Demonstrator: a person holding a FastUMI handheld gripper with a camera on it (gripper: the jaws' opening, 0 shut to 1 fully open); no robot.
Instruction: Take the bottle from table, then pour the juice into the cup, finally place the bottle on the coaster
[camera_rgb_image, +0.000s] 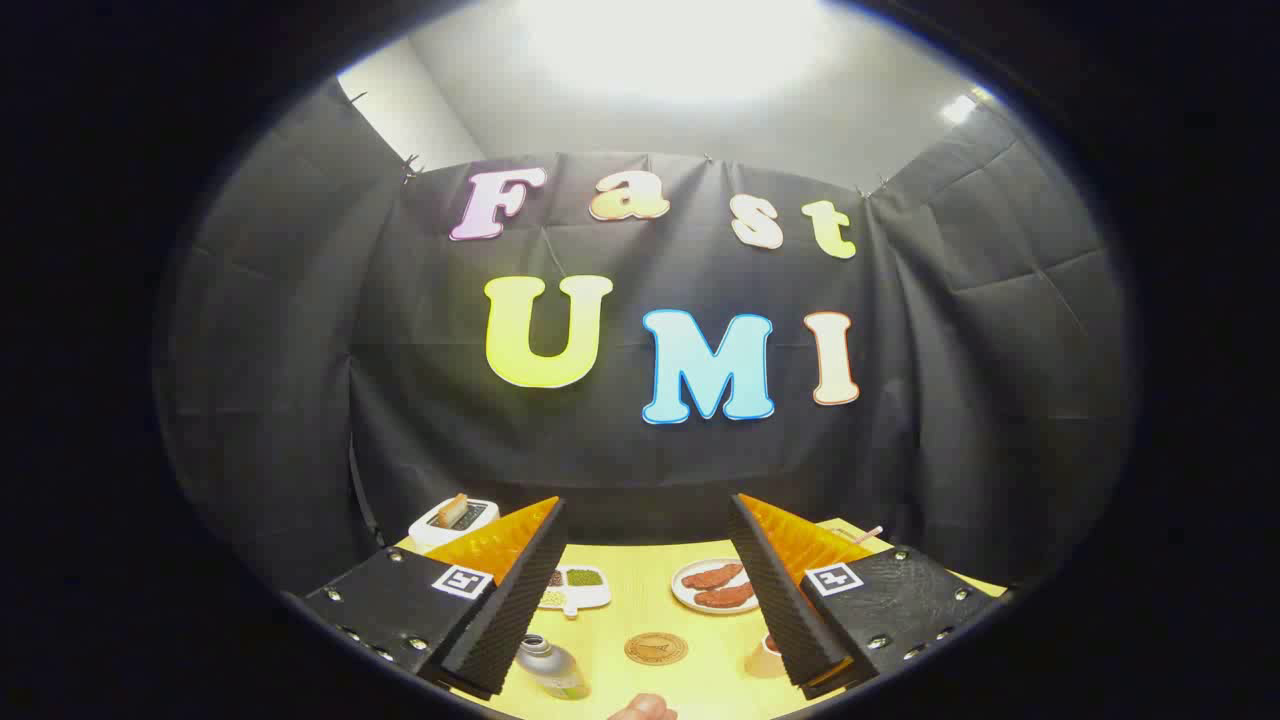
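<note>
The claw (640, 590) hangs above the surface (640, 620) with its fingers spread wide and nothing between them. Low in the frame, just inside the left finger, the bottle (552, 668) stands on the surface, seen from above, so its cap and shoulder show best. Right of it, near bottom centre, lies the round coaster (656, 648). Partly hidden behind the right finger, the cup (767, 655) stands beside the coaster.

The bottle looks small, metallic and smooth, so it is probably stiff and fairly light, though juice inside would add weight that shifts when tipped. Its sides are likely slippery. A grip across the straight body below the shoulder, not on the narrow neck, seems safest, and firm enough to hold through the pour.

A plate (715, 586) and a divided dish (575, 585) sit farther back, mid-frame. Something like a fingertip shows at the bottom centre; I cannot tell more.
</note>
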